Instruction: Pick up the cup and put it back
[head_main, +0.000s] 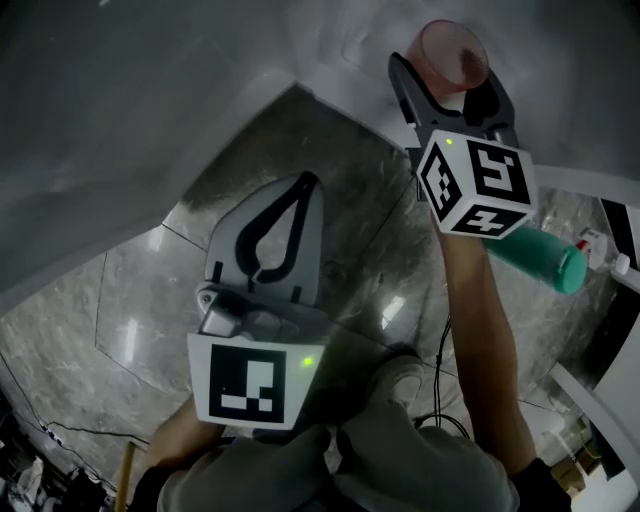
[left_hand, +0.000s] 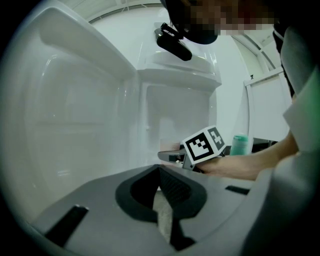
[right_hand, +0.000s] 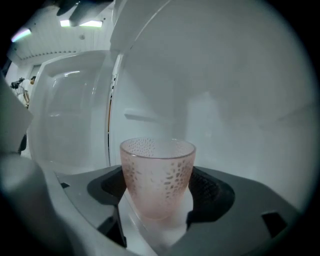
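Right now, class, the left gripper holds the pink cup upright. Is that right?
No: the right gripper holds the pink cup upright, as the right gripper view shows. The left gripper is shut with nothing in it.

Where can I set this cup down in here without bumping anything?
Bare: the white surface below the cup held in the right tongs, on to the back wall; nothing shows there. The white compartment to those tongs' left also looks bare. Crowded: the right side, where a teal bottle sits near the forearm.
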